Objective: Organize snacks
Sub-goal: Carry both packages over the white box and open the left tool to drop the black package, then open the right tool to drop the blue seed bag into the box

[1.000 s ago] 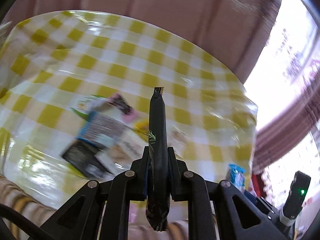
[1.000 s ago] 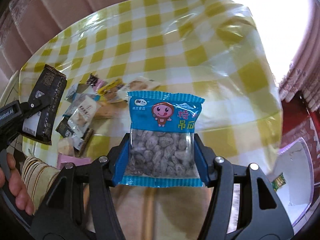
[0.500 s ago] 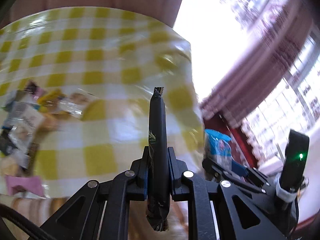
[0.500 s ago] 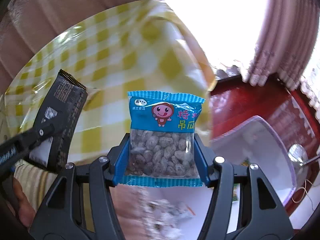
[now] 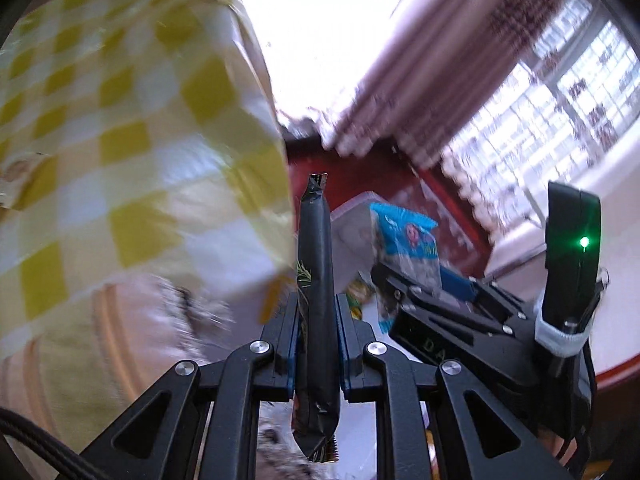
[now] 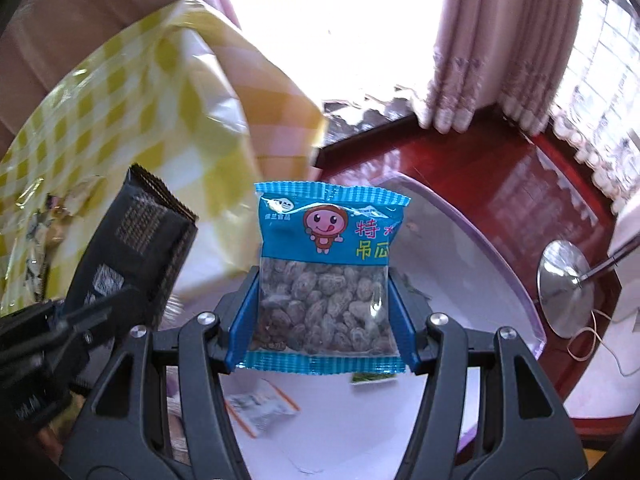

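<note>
My left gripper [image 5: 317,312] is shut on a black snack bar [image 5: 316,280], held edge-on and upright; in the right wrist view the same black snack bar [image 6: 136,248] shows at the left. My right gripper [image 6: 322,304] is shut on a blue packet of dried fruit [image 6: 326,264] with a cartoon face; the blue packet [image 5: 406,240] also appears to the right of the bar in the left wrist view. Both hang over a white bin [image 6: 460,248] with a translucent purple rim that holds a few small packets [image 6: 260,408].
The table with the yellow checked cloth [image 5: 120,140] lies to the left, with several loose snacks [image 6: 36,224] on it. The bin stands on a dark red wooden surface [image 6: 500,176]. A metal lamp base [image 6: 564,288], pink curtains [image 6: 460,40] and a bright window are beyond.
Both grippers have swung right off the checked table and now sit over the white bin, each keeping its snack. The left gripper has rolled as it moved.
</note>
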Demonstrator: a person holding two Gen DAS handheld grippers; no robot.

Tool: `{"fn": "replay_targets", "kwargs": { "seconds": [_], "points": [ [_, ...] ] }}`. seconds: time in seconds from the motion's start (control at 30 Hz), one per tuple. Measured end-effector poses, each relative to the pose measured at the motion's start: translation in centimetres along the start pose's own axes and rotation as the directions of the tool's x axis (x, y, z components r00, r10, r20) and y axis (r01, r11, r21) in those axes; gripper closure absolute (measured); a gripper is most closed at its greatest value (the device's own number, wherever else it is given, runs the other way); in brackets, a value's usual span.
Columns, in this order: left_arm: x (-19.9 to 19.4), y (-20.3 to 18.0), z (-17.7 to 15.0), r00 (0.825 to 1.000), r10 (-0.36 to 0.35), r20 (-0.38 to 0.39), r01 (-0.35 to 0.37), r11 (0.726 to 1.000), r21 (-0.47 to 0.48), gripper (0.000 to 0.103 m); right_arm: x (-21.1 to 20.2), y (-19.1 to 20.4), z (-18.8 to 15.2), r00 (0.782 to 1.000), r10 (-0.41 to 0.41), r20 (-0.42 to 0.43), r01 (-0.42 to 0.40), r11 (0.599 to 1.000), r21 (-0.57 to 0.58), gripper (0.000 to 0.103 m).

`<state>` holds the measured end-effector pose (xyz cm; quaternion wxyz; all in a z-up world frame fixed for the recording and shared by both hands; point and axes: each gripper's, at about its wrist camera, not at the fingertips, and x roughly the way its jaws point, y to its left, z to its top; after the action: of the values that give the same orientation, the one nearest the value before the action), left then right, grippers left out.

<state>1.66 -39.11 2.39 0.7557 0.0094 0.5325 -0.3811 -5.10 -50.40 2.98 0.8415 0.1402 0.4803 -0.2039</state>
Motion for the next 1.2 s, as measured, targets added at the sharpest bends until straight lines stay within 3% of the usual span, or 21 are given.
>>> {"fn": "replay_targets", "kwargs": {
  "seconds": [0.23,0.57,0.7,0.83,0.9,1.2],
  "points": [
    [3.6,-1.6,-0.3,0.993,0.012,-0.121,-0.008,0.999,0.035,0.087,1.8,-3.0,-1.1,0.997,-0.047,-0.055,0.049,0.998,0.036,0.041],
    [6.2,-1.3,-0.2,0.980,0.044,-0.194,-0.040,0.999,0.023,0.087,3.7,-4.8,-1.7,0.992,-0.065,-0.104,0.073,0.995,0.067,0.040],
    [6.3,-1.0,0.1,0.979,0.056,-0.196,-0.053,0.998,0.021,0.083,4.2,-4.9,-1.7,0.991,-0.069,-0.113,0.078,0.994,0.074,0.040],
    [6.0,-1.0,0.1,0.980,0.063,-0.187,-0.060,0.998,0.024,0.063,4.3,-5.0,-1.8,0.990,-0.065,-0.122,0.076,0.994,0.084,0.040],
    [5.8,-1.1,0.2,0.983,0.065,-0.174,-0.061,0.998,0.026,0.059,4.2,-4.9,-1.8,0.991,-0.068,-0.116,0.078,0.994,0.083,0.039],
    [2.7,-0.1,0.3,0.996,0.070,-0.053,-0.070,0.997,-0.010,0.049,2.4,-3.5,-1.2,0.996,-0.052,-0.071,0.056,0.997,0.061,0.029]
  ]
}}
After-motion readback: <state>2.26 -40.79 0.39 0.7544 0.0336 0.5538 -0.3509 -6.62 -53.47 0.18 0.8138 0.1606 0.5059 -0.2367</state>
